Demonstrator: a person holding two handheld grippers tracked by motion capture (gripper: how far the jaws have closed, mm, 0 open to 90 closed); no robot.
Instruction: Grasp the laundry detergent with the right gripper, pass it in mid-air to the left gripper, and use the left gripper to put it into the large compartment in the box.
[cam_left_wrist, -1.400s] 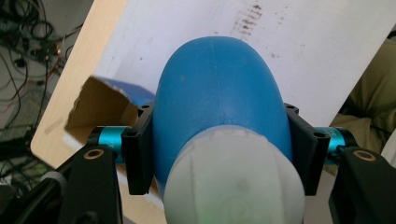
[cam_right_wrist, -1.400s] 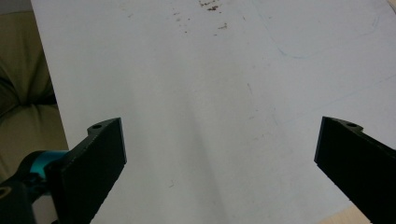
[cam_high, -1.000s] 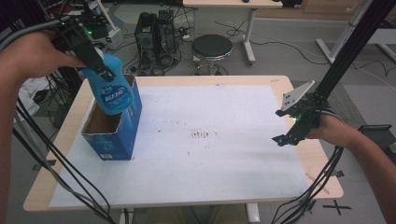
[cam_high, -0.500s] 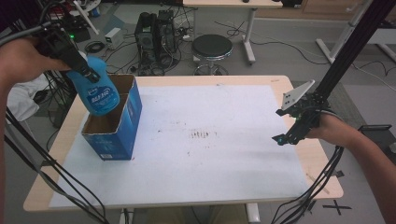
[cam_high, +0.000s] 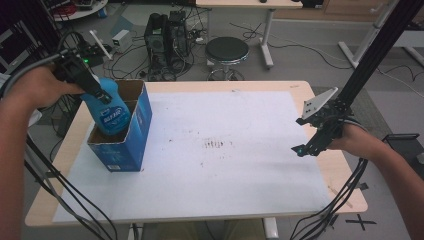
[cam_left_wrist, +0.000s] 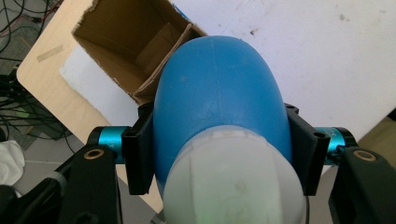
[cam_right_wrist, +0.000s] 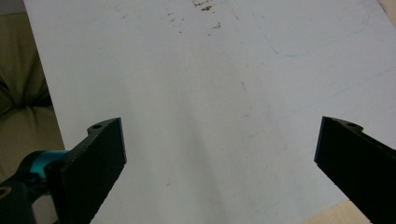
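I have the left gripper (cam_high: 97, 92) clamped across the upper body of the blue plastic bottle with the pale cap (cam_high: 111, 111), one black jaw on each flank as the left gripper view shows. The bottle (cam_left_wrist: 217, 98) hangs tilted over the open-topped blue cardboard box (cam_high: 131, 145) at the far left of the white sheet covering the wooden table (cam_high: 280, 130), its lower end already inside the opening and its labelled body above the rim. I judge this to be the lowering step: the bottle is going into the box but is not yet seated. Next I need to straighten it, sink it until it rests on the bottom, then release it and lift clear without catching the torn flap. The right gripper (cam_high: 306, 146) hovers at the right edge of the table, its jaws spread wide over bare sheet, holding nothing.
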